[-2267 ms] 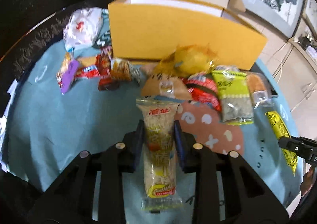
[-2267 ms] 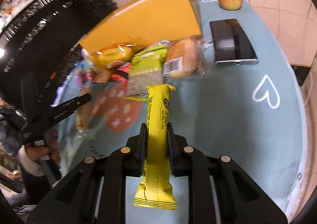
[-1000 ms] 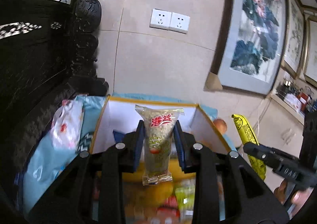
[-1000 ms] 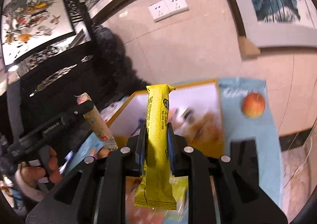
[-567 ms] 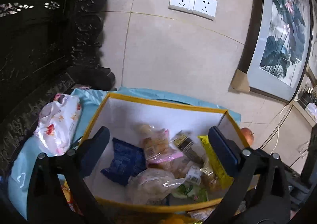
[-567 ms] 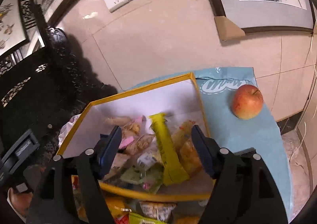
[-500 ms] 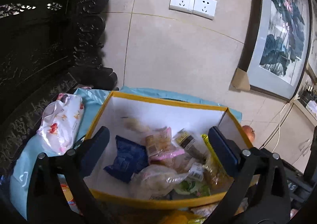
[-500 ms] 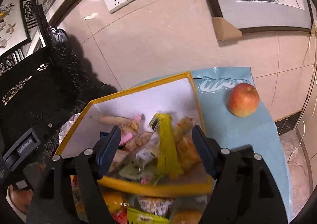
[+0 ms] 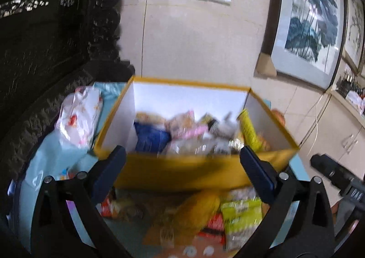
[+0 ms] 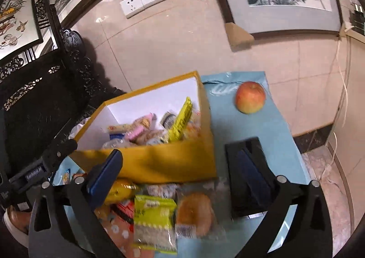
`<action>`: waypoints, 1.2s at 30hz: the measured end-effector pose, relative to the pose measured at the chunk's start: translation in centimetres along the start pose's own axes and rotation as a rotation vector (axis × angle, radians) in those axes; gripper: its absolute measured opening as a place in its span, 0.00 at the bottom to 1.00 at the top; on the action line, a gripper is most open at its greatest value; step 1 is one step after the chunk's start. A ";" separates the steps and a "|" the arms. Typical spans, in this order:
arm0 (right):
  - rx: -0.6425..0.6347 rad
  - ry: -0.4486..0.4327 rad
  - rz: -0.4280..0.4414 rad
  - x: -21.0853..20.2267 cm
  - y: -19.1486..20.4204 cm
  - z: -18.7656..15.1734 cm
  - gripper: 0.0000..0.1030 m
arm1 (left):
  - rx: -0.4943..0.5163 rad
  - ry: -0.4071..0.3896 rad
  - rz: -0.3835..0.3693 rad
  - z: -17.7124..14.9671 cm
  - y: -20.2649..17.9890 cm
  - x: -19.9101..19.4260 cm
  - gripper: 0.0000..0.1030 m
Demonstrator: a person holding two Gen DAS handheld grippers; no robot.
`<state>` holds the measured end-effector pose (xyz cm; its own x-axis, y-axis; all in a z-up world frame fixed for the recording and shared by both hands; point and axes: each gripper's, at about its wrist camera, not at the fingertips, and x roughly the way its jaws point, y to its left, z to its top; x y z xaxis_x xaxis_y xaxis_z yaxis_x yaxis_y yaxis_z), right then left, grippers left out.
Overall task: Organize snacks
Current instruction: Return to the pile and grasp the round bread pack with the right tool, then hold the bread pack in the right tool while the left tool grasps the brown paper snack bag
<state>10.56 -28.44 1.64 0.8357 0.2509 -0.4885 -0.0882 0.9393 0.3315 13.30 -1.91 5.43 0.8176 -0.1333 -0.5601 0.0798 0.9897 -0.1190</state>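
Right wrist view: right gripper [image 10: 175, 169] spread wide, empty, above loose packets at the near edge of the light-blue tablecloth [image 10: 251, 127]. Green-yellow seed packet [image 10: 154, 221] lies just below the fingers, long axis along them (bun beside it). Left gripper [image 9: 182, 171] likewise agape; its view blurred. Open yellow cardboard box [image 10: 159, 162] sits beyond.

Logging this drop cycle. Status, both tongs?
Left tongs open, empty. Right tongs open, empty. Yellow snack bar in yellow box. Loose snacks, green packet included, wait in front.
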 end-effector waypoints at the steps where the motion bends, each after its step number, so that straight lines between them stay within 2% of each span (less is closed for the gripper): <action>1: 0.000 0.004 -0.013 -0.4 -0.3 -0.7 0.99 | -0.001 0.013 0.008 -0.8 0.2 -0.1 0.98; 6: -0.056 0.053 -0.098 -0.3 -0.9 -3.5 0.99 | -0.024 0.070 0.023 -4.9 1.4 -0.6 0.98; 12: -0.190 0.155 -0.240 2.7 0.0 -6.7 0.99 | -0.101 0.157 0.007 -9.5 3.8 -0.6 0.98; 16: -0.280 0.192 -0.324 4.5 1.0 -7.5 0.99 | -0.126 0.187 0.009 -10.7 4.9 -0.5 0.98; 18: -0.312 0.219 -0.339 5.3 1.5 -7.8 0.99 | -0.132 0.193 0.012 -10.9 5.2 -0.5 0.98; 20: -0.344 0.249 -0.333 6.3 2.0 -8.2 0.95 | -0.139 0.196 0.007 -10.9 5.4 -0.4 0.98; 21: -0.357 0.275 -0.330 6.9 2.1 -8.4 0.81 | -0.141 0.200 0.005 -10.8 5.4 -0.4 0.98; 22: -0.358 0.322 -0.316 7.8 2.1 -8.9 0.62 | -0.140 0.202 0.002 -10.8 5.3 -0.3 0.98; 23: -0.343 0.340 -0.299 8.1 1.8 -9.0 0.61 | -0.136 0.203 0.000 -10.8 5.3 -0.3 0.98; 25: -0.311 0.348 -0.262 7.6 1.4 -8.7 0.52 | -0.120 0.208 0.000 -10.8 5.0 -0.1 0.98; 27: -0.250 0.345 -0.221 6.6 0.7 -8.3 0.51 | -0.104 0.211 0.002 -10.7 4.7 0.0 0.98; 31: -0.125 0.277 -0.100 3.0 -1.0 -7.3 0.51 | -0.095 0.221 0.007 -10.6 4.4 0.5 0.98; 36: -0.038 0.207 0.018 0.6 -2.3 -6.7 0.52 | -0.073 0.253 0.022 -10.9 3.6 2.1 0.98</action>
<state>7.64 -28.83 -4.84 0.7050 0.3063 -0.6396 -0.1256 0.9416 0.3124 9.10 0.82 -5.07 0.6493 -0.1300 -0.7493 0.0151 0.9873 -0.1583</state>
